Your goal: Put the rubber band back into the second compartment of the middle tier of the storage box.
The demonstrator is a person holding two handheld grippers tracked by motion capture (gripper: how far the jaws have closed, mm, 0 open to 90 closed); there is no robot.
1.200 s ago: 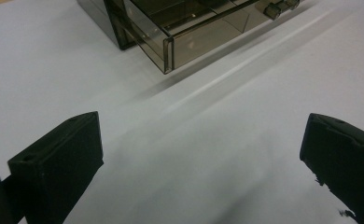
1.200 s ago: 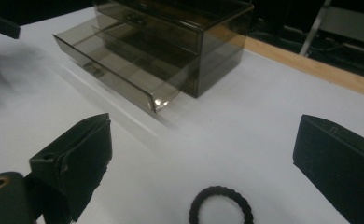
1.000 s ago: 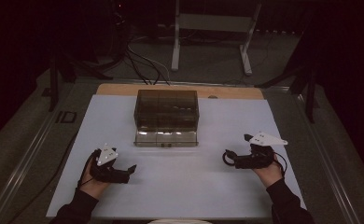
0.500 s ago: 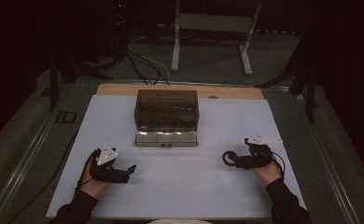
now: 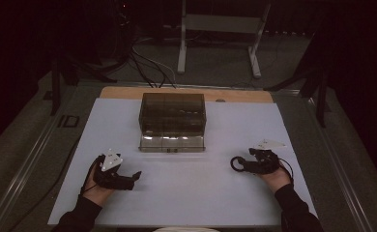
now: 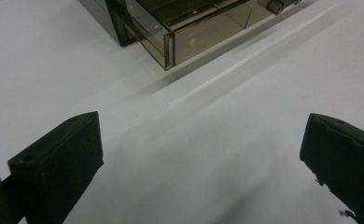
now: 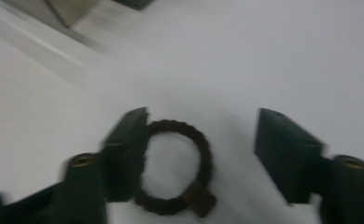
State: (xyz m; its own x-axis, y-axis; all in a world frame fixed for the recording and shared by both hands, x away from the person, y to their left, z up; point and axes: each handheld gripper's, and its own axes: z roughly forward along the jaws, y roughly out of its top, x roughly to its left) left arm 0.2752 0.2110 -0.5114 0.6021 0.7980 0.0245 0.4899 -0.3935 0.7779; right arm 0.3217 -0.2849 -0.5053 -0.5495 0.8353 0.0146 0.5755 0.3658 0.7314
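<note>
A dark braided ring (image 7: 204, 156) with a small brown tag lies flat on the white table sheet (image 5: 186, 193). My right gripper (image 7: 201, 116) is low over it, and its jaws have just been closing with the ring between them. One jaw touches the ring's side while the other stands well off, so the gripper is open. In the high view the ring (image 5: 236, 163) shows at the tip of the right gripper (image 5: 244, 165). My left gripper (image 5: 134, 178) rests at the near left, its jaws wide open (image 6: 203, 158) over bare sheet.
A smoky see-through drawer box (image 5: 172, 121) stands at the middle back of the sheet, its front corner also in the left gripper view (image 6: 171, 37). A wooden edge strip (image 5: 123, 92) runs behind it. Cables and a metal stand are on the floor beyond.
The right hand has sunk toward the sheet and its jaws have narrowed around the ring. The left hand and the box have not moved.
</note>
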